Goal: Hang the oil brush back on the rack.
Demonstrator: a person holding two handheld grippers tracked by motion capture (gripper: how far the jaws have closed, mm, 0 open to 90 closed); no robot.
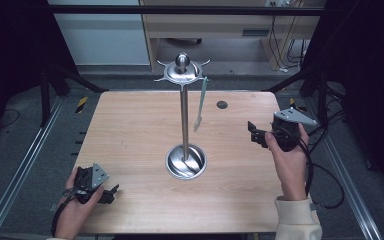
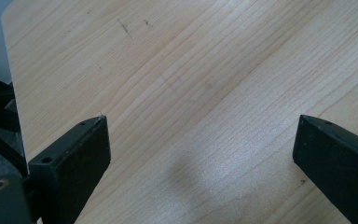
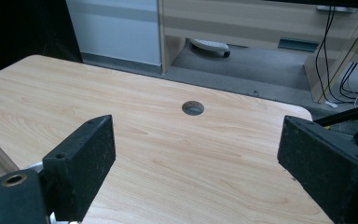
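So the wooden tabletop (image 1: 130, 130) is the biggest thing, light brown with round corners. A tall shiny metal stand (image 1: 184, 115) rises from the middle of the tabletop. It has a round dish base (image 1: 186, 162), a thin pole, and a flat top plate with small hooks and a ball on it. A pale green flat tool (image 1: 200, 105) hangs down from a hook on the right side of that top plate, and it does not touch the tabletop.

The right tongs (image 1: 256, 134) are held by a hand (image 1: 290, 160) near the right edge of the tabletop, and they point toward the stand. In the right gripper view the two black jaws stand wide apart with nothing between them. The left tongs (image 1: 111, 194) are held by the other hand (image 1: 75, 207) at the near left corner, low over the wood. In the left gripper view those jaws are wide apart too, holding nothing.

A small dark round hole (image 1: 222, 104) sits near the far edge of the tabletop, right of the stand.
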